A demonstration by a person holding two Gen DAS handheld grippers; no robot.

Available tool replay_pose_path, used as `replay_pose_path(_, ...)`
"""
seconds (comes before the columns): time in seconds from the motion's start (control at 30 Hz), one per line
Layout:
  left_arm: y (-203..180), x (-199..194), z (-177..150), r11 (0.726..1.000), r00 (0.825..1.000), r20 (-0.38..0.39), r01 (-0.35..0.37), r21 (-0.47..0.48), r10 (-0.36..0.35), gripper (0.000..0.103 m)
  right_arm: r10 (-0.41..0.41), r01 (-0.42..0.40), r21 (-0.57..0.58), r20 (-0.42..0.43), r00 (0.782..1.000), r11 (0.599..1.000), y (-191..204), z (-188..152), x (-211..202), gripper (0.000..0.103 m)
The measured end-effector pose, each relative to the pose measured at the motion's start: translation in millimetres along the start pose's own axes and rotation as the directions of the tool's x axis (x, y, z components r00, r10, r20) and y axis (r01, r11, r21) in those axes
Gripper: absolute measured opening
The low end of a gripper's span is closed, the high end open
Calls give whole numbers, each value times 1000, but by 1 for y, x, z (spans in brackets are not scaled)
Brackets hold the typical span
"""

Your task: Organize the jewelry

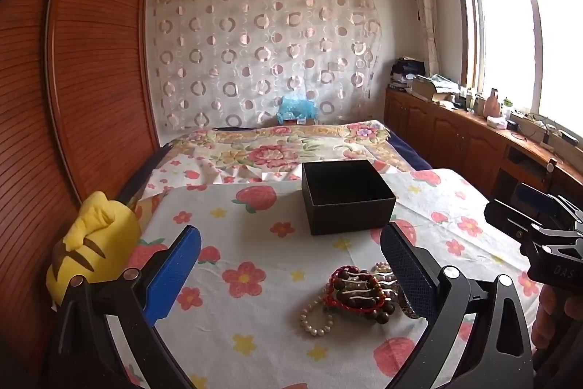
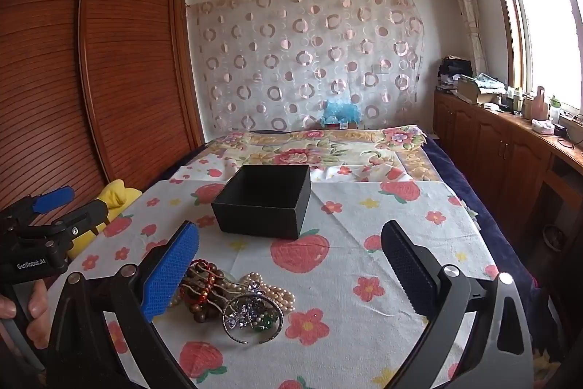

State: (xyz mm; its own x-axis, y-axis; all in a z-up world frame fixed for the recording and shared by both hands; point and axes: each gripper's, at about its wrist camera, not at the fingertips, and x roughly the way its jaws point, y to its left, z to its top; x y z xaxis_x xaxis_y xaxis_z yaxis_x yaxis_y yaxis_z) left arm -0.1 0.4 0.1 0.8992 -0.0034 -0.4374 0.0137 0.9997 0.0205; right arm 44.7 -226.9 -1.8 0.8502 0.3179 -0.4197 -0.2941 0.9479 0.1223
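Tangled heap of beaded bracelets (image 2: 233, 298) on the strawberry-print cloth (image 2: 364, 243), just before the open black square box (image 2: 266, 203).

The heap stretches left to right, silver bangle (image 2: 251, 319) rightmost; left gripper (image 1: 291, 265) and right gripper (image 2: 291, 265) hover wide open, empty.

Left tool (image 1: 291, 265) and right tool (image 2: 289, 261) gape, angled downward

Black box (image 1: 346, 195) on strawberry-and-flower-printed white cloth (image 1: 255, 243).
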Motion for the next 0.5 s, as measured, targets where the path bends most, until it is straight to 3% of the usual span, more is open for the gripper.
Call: replay_pose_path(0.5,2,1,1,1000,1000,-1,2,2,-2,95,1,-1,0,0,1000,1000,1,-1,0,100)
